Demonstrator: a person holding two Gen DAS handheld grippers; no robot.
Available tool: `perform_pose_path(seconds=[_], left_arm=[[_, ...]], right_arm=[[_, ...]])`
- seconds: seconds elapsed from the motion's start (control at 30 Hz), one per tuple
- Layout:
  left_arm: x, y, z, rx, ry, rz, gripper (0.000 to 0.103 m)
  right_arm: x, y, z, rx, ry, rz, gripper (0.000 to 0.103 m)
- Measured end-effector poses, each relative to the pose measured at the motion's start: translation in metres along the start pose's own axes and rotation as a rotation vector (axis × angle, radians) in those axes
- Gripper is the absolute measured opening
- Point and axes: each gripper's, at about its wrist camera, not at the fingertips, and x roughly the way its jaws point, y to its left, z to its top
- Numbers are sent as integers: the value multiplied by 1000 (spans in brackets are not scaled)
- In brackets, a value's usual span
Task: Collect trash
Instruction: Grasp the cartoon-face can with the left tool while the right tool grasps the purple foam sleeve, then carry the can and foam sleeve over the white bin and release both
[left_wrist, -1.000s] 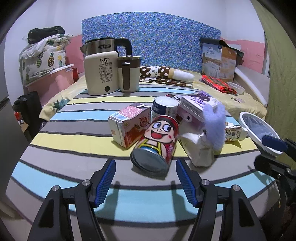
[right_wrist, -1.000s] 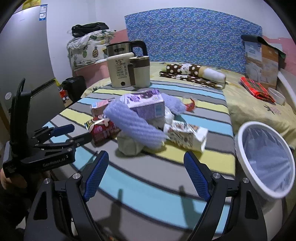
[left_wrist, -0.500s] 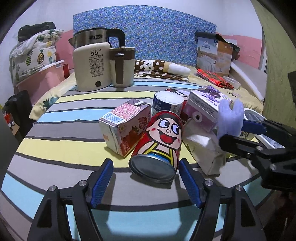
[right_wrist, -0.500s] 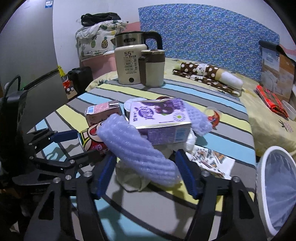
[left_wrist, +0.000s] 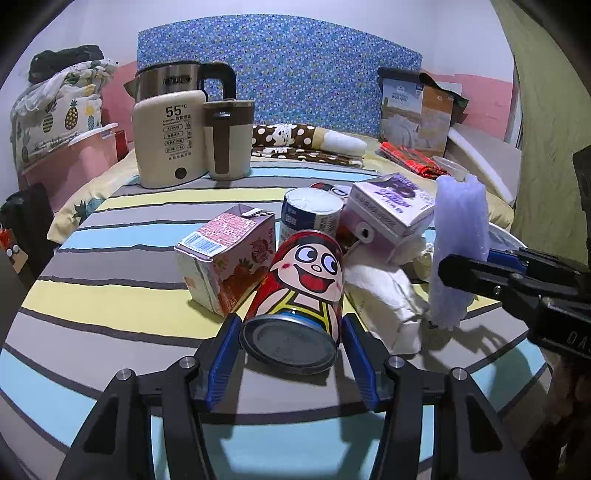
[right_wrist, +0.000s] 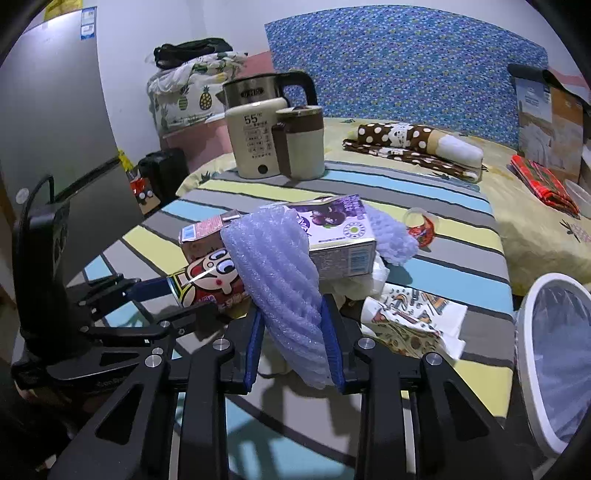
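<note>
On the striped tablecloth (left_wrist: 110, 266) we are working both grippers into a pile of trash at once. We are closing our left gripper (left_wrist: 291, 343) around the red cartoon-face can (left_wrist: 303, 280), which is lying on its side with its lid end toward us; the jaws have just been narrowing and the blue pads (left_wrist: 221, 354) are sitting right at the can's flanks, though we cannot tell whether they are pressing yet. We are squeezing our right gripper (right_wrist: 293, 345) on the purple bubble-wrap roll (right_wrist: 280, 280); its jaws have just been closing and the pads are pinching the roll's near end, with the rest of it leaning up and to the left over the pile. Behind the roll, a purple grape drink carton (right_wrist: 340, 240) is resting on crumpled white paper (left_wrist: 384, 295), and a pink strawberry carton (left_wrist: 225, 266) is lying just left of the can. A white tin (left_wrist: 310, 218) is standing behind the can. To the far right, near the table's edge, a white trash bin (right_wrist: 532, 332) with a liner is standing open. At the far end of the cloth, a cream kettle (left_wrist: 170, 140) and a brown-banded mug (left_wrist: 229, 140) are standing side by side.
</note>
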Motion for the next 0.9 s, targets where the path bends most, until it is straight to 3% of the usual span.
perform_pose_path(seconds=[0.47,0.9], left_arm=[[-44,-16,0,-36,-56,-3,54],[-70,-51,14,13,-94,-30,53]], right_arm=[[-27,-11,-6,65,-43,-12,31],[-50,-34,-10,125,-102,-53,31]])
